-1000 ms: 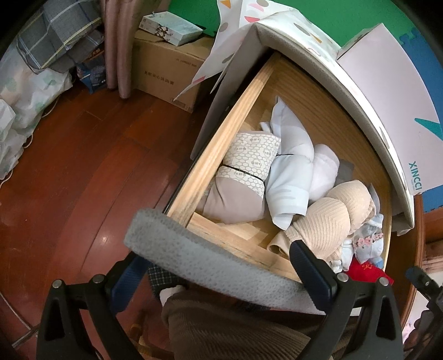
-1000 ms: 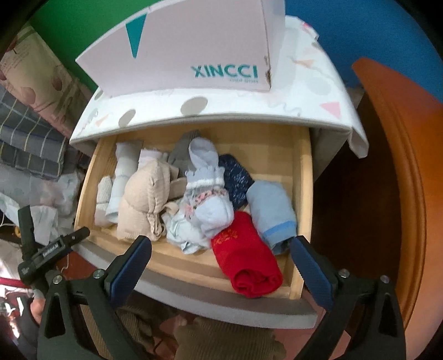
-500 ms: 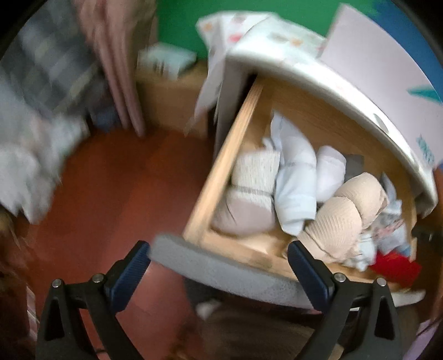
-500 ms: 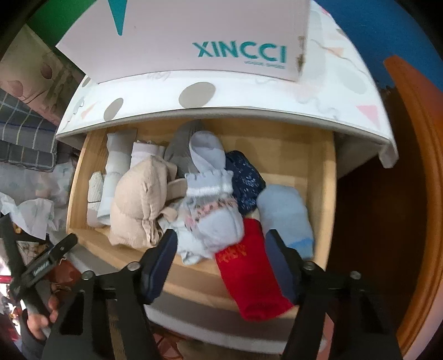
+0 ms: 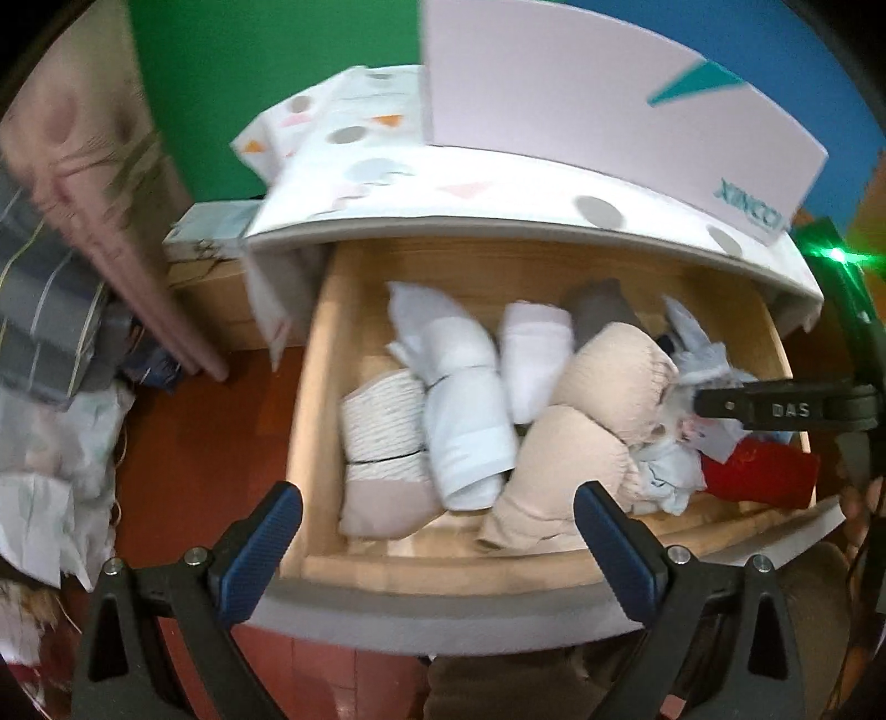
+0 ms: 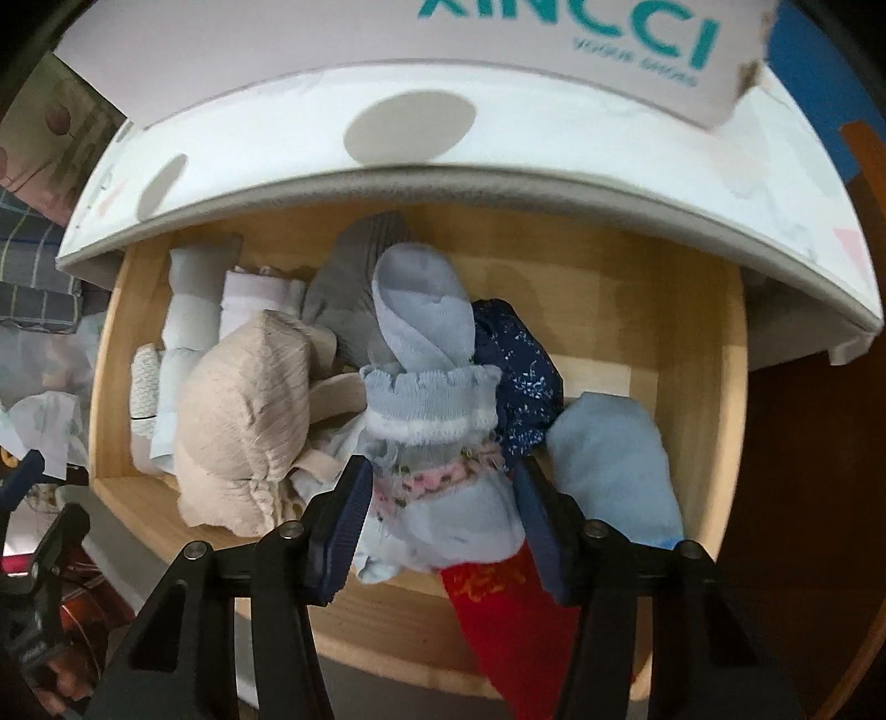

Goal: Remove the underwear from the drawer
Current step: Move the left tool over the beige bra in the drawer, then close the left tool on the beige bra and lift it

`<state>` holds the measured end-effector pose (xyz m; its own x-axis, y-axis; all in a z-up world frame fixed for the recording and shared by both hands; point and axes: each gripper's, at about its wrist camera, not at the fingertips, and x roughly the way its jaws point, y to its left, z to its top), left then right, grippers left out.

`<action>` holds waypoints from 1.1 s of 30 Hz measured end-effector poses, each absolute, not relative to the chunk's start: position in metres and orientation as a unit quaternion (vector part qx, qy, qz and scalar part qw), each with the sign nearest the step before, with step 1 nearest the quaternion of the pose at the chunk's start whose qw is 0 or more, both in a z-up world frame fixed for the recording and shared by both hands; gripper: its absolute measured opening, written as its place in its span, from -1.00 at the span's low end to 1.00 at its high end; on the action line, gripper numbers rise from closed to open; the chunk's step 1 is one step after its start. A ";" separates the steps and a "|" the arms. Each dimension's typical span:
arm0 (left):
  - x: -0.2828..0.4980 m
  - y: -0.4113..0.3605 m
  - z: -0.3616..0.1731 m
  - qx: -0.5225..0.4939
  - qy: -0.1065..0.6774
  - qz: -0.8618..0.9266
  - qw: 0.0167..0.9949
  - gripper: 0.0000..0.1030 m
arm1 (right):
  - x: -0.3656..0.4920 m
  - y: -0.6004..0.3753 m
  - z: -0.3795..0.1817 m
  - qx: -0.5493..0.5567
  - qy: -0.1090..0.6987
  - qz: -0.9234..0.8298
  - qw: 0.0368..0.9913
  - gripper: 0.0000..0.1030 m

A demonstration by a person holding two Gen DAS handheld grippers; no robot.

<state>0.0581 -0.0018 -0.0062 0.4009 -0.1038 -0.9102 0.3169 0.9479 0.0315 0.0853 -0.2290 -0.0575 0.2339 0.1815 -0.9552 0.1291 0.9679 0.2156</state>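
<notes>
Pale-blue frilled underwear bundle (image 6: 443,498), front centre of open wooden drawer (image 6: 714,354), between closing jaws of right hand-held gripper (image 6: 443,520), pads at its sides; left hand-held gripper (image 5: 437,543) wide open, empty, above drawer front

Box (image 6: 387,33) lettering cut off at top edge. We cannot tell whether right fingers (image 6: 343,509) touch the pale blue bundle (image 6: 443,498). Red roll (image 6: 509,626) partly hidden.
</notes>
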 end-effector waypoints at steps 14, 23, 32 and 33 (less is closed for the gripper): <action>0.081 -0.059 -0.033 0.135 0.553 -0.184 0.801 0.95 | 0.071 -0.223 -0.078 0.113 0.605 0.010 0.788 -0.51; 0.095 -0.079 -0.045 0.146 0.574 -0.203 0.779 0.95 | 0.033 -0.225 -0.072 0.144 0.573 -0.012 0.806 -0.52; 0.103 -0.100 -0.061 0.155 0.598 -0.207 0.759 0.95 | 0.016 -0.225 -0.070 0.149 0.568 -0.007 0.809 -0.52; 0.104 -0.103 -0.063 0.154 0.602 -0.205 0.757 0.95 | 0.017 -0.228 -0.069 0.151 0.562 -0.005 0.813 -0.52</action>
<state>0.1037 -0.1025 -0.0635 0.1922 -0.1240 -0.9735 0.4949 0.8688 -0.0129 0.0165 -0.2278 -0.0689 0.3681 0.1615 -0.9156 0.1783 0.9543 0.2400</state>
